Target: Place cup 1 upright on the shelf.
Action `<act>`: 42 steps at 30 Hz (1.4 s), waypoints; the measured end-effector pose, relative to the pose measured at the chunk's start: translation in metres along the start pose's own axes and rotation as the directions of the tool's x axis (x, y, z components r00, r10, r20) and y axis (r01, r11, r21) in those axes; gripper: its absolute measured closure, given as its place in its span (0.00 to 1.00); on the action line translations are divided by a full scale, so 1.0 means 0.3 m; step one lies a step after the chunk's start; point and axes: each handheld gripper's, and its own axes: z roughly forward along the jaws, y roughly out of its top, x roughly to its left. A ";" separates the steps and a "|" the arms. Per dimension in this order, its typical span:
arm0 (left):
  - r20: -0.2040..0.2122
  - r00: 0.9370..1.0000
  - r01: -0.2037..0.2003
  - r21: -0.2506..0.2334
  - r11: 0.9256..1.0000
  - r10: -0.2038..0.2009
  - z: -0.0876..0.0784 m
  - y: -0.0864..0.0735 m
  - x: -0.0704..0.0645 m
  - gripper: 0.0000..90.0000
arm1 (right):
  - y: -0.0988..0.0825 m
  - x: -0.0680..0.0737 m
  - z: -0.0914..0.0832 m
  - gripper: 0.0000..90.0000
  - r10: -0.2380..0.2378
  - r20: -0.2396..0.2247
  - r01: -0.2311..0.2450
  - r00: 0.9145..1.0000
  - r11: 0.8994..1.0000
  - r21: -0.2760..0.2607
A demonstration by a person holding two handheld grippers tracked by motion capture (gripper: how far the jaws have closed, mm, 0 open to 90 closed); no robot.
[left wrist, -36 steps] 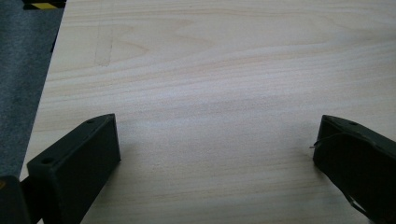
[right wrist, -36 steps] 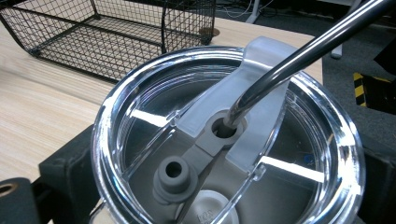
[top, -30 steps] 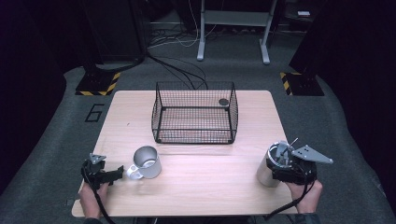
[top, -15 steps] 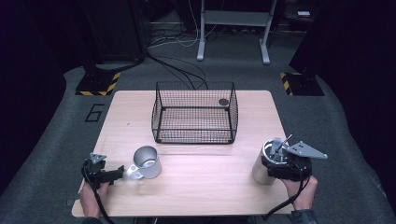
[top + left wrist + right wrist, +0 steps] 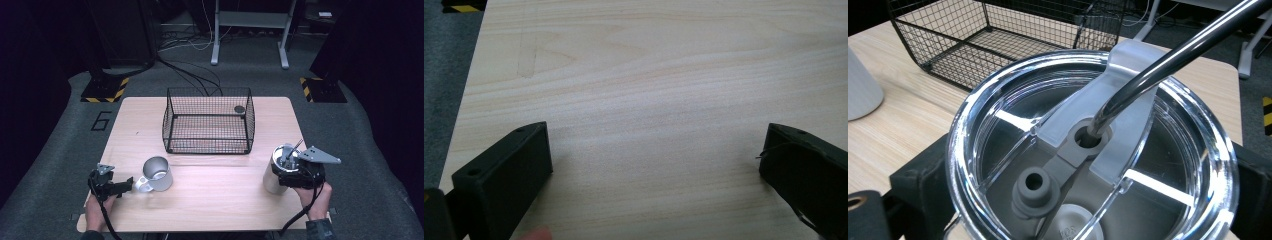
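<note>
Straw [image 5: 1168, 55] in lidded tumbler [image 5: 276, 172]

You can read one mark: a large dark "6" [image 5: 102, 120] on the grey floor, just left of the worktop's [image 5: 150, 120] far left corner.

Left gripper [image 5: 120, 186] rests low, fingers spread wide; right gripper [image 5: 290, 170] is clamped.

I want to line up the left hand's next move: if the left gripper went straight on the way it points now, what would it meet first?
Most likely the metal mug: in the high view the left gripper points right, its tips just short of the mug's handle. Its own view shows open jaws over bare table, so height and exact aim stay uncertain.
</note>
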 end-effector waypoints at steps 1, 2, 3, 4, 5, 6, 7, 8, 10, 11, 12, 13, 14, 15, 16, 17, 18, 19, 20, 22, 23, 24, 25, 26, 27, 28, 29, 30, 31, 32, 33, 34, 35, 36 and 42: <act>0.000 1.000 0.000 0.000 1.000 0.000 0.000 0.000 0.000 0.00 | 0.002 0.004 0.002 0.04 0.004 -0.001 -0.004 1.000 1.000 -0.004; 0.000 1.000 0.000 0.000 1.000 0.000 0.000 0.000 0.000 0.00 | 0.007 0.006 0.004 0.04 0.000 -0.006 0.000 1.000 1.000 0.000; 0.000 1.000 0.000 0.000 1.000 0.000 0.000 0.000 0.000 0.00 | 0.011 0.008 0.008 0.04 -0.005 -0.010 0.005 1.000 1.000 -0.001; 0.000 1.000 0.000 0.000 1.000 0.000 0.000 0.000 0.000 0.00 | 0.015 0.010 0.011 0.04 -0.008 -0.013 0.008 1.000 1.000 -0.001; 0.000 1.000 0.000 0.000 1.000 0.000 0.000 0.000 0.000 0.00 | 0.018 0.012 0.014 0.04 -0.008 -0.017 0.008 1.000 1.000 -0.003; 0.000 1.000 0.000 0.000 1.000 0.000 0.000 0.000 0.000 0.00 | 0.023 0.015 0.019 0.04 -0.008 -0.023 0.008 1.000 1.000 0.001; 0.000 1.000 0.000 0.000 1.000 0.000 0.000 0.000 0.000 0.00 | 0.028 0.017 0.022 0.04 -0.013 -0.028 0.013 1.000 1.000 0.001; 0.000 1.000 0.000 0.000 1.000 0.000 0.000 0.000 0.000 0.00 | 0.032 0.020 0.025 0.04 -0.017 -0.031 0.017 0.999 1.000 0.003; -0.003 1.000 0.007 0.004 1.000 -0.007 -0.001 -0.001 -0.002 0.00 | 0.038 0.024 0.030 0.04 -0.019 -0.034 0.019 0.999 1.000 0.001; -0.010 1.000 0.009 0.002 1.000 -0.009 0.001 0.002 -0.003 0.00 | 0.047 0.030 0.036 0.04 -0.021 -0.040 0.021 0.999 1.000 0.000; -0.010 1.000 0.009 0.002 1.000 -0.009 0.001 0.002 -0.003 0.00 | 0.047 0.030 0.036 0.04 -0.021 -0.040 0.021 0.999 1.000 0.000; -0.015 1.000 0.012 0.006 1.000 -0.012 0.001 0.003 -0.005 0.00 | 0.057 0.037 0.042 0.04 -0.030 -0.048 0.030 0.998 1.000 -0.002; -0.017 1.000 0.011 0.001 1.000 -0.011 0.003 0.004 -0.004 0.00 | 0.057 0.037 0.042 0.04 -0.030 -0.048 0.030 0.998 1.000 -0.002; -0.017 1.000 0.010 0.002 1.000 -0.010 0.002 0.004 -0.004 0.00 | 0.062 0.040 0.044 0.04 -0.034 -0.051 0.034 0.998 0.999 -0.003; -0.017 1.000 0.010 0.001 1.000 -0.010 0.003 0.004 -0.004 0.00 | 0.069 0.045 0.047 0.04 -0.038 -0.056 0.038 0.998 0.999 -0.005; -0.017 1.000 0.012 0.003 1.000 -0.012 0.002 0.004 -0.004 0.00 | 0.074 0.049 0.049 0.04 -0.042 -0.058 0.042 0.997 0.999 -0.003; -0.017 1.000 0.011 0.002 1.000 -0.011 0.003 0.004 -0.004 0.00 | 0.077 0.051 0.050 0.04 -0.044 -0.062 0.044 0.997 0.999 -0.004; -0.017 1.000 0.011 0.003 1.000 -0.011 0.003 0.004 -0.005 0.00 | 0.082 0.053 0.054 0.04 -0.048 -0.065 0.047 0.997 0.999 -0.005; -0.016 1.000 0.013 0.005 1.000 -0.013 0.002 0.004 -0.005 0.00 | 0.086 0.057 0.057 0.04 -0.047 -0.070 0.047 0.996 0.999 -0.004; -0.015 1.000 0.013 0.005 1.000 -0.013 0.003 0.004 -0.005 0.00 | 0.093 0.062 0.063 0.04 -0.049 -0.073 0.049 0.996 0.999 -0.005; -0.015 1.000 0.014 0.005 1.000 -0.014 0.003 0.004 -0.005 0.01 | 0.099 0.066 0.069 0.04 -0.054 -0.078 0.054 0.995 0.999 -0.002; -0.015 1.000 0.013 0.003 1.000 -0.013 0.003 0.004 -0.005 0.00 | 0.101 0.068 0.071 0.04 -0.052 -0.081 0.052 0.995 0.999 -0.001; -0.015 1.000 0.012 0.002 1.000 -0.012 0.003 0.004 -0.005 0.01 | 0.104 0.069 0.075 0.04 -0.062 -0.084 0.062 0.995 0.998 -0.001; -0.015 1.000 0.014 0.005 1.000 -0.014 0.003 0.004 -0.005 0.01 | 0.107 0.072 0.079 0.04 -0.058 -0.086 0.058 0.995 0.998 0.002; -0.015 1.000 0.013 0.004 1.000 -0.013 0.003 0.004 -0.005 0.01 | 0.112 0.075 0.082 0.04 -0.061 -0.089 0.062 0.994 0.998 0.009; -0.015 1.000 0.014 0.004 1.000 -0.013 0.003 0.004 -0.005 0.01 | 0.114 0.076 0.086 0.04 -0.065 -0.091 0.065 0.994 0.998 0.004; -0.015 1.000 0.014 0.004 1.000 -0.014 0.003 0.004 -0.005 0.01 | 0.118 0.078 0.089 0.04 -0.066 -0.094 0.067 0.993 0.998 0.009; -0.015 1.000 0.013 0.004 1.000 -0.013 0.003 0.004 -0.005 0.01 | 0.122 0.080 0.092 0.04 -0.070 -0.096 0.071 0.993 0.997 0.009; -0.014 1.000 0.013 0.004 1.000 -0.013 0.003 0.004 -0.005 0.01 | 0.125 0.081 0.094 0.04 -0.071 -0.101 0.073 0.992 0.997 0.008; -0.014 1.000 0.012 0.004 1.000 -0.012 0.003 0.004 -0.005 0.01 | 0.129 0.084 0.096 0.04 -0.066 -0.102 0.067 0.993 0.998 0.010; -0.013 1.000 0.011 0.004 1.000 -0.011 0.003 0.005 -0.005 0.01 | 0.134 0.084 0.099 0.04 -0.072 -0.106 0.073 0.992 0.997 0.007; -0.013 1.000 0.011 0.004 1.000 -0.011 0.003 0.005 -0.005 0.01 | 0.138 0.085 0.101 0.04 -0.073 -0.109 0.074 0.991 0.997 0.004; -0.012 1.000 0.012 0.004 1.000 -0.012 0.003 0.005 -0.006 0.01 | 0.143 0.088 0.102 0.04 -0.071 -0.110 0.072 0.991 0.997 0.002; -0.012 1.000 0.012 0.003 1.000 -0.012 0.003 0.005 -0.006 0.01 | 0.148 0.090 0.104 0.04 -0.074 -0.113 0.074 0.991 0.997 0.002; -0.011 1.000 0.009 0.001 1.000 -0.009 0.004 0.005 -0.005 0.01 | 0.180 0.099 0.114 0.04 -0.090 -0.128 0.089 0.988 0.996 -0.009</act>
